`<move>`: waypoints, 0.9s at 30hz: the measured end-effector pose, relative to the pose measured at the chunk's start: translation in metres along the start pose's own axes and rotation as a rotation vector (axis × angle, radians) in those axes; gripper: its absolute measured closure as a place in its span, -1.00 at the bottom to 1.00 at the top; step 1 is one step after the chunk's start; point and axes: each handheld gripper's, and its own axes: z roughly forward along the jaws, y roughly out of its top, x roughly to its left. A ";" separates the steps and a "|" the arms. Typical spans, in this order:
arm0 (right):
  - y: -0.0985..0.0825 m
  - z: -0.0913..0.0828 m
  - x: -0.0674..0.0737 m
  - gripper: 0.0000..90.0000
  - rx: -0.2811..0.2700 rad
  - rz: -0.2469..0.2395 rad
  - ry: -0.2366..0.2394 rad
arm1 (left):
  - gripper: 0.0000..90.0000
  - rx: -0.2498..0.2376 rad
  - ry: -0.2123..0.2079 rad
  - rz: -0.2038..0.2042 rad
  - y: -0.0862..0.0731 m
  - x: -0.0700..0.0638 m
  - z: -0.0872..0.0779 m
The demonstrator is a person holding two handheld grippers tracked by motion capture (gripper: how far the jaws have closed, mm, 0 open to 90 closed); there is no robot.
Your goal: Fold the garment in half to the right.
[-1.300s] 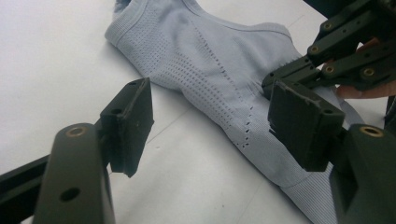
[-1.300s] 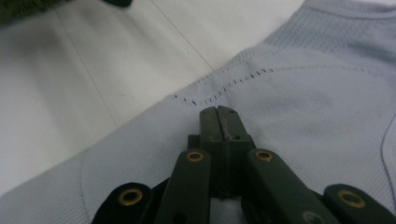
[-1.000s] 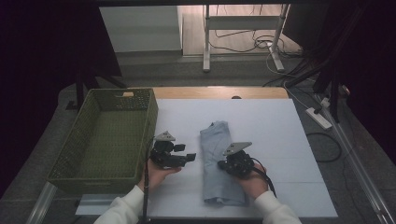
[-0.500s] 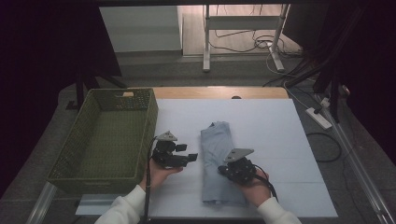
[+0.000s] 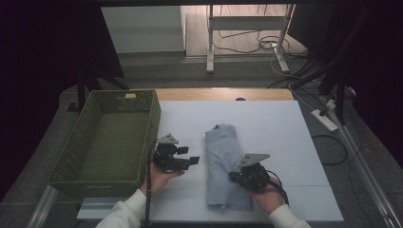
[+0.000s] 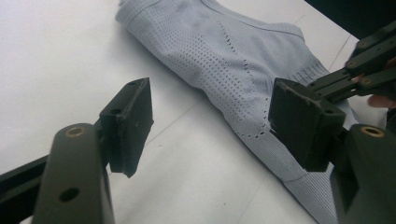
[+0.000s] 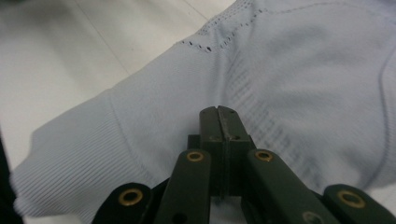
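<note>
left claw released beside garment edge, right claw clenched empty above it

The left tool hangs open just beside the folded pale-blue knit garment on the white table.

A pale blue-grey knit garment lies folded into a long narrow strip on the white tabletop, its length running away from the person. Its fabric is perforated with fine holes, with a ribbed band at the near end.
</note>
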 end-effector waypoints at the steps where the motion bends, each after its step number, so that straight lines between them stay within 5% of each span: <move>1: -0.001 -0.001 -0.001 0.99 -0.001 0.007 0.005 | -0.30 0.000 0.002 -0.001 0.000 0.000 0.000; 11: -0.010 0.007 0.003 0.99 0.041 -0.040 -0.030 | -0.30 0.019 -0.003 0.006 0.000 -0.002 0.007; 27: -0.010 0.004 0.002 0.99 -0.074 -0.017 -0.013 | -0.30 0.022 -0.003 0.007 0.000 -0.003 0.009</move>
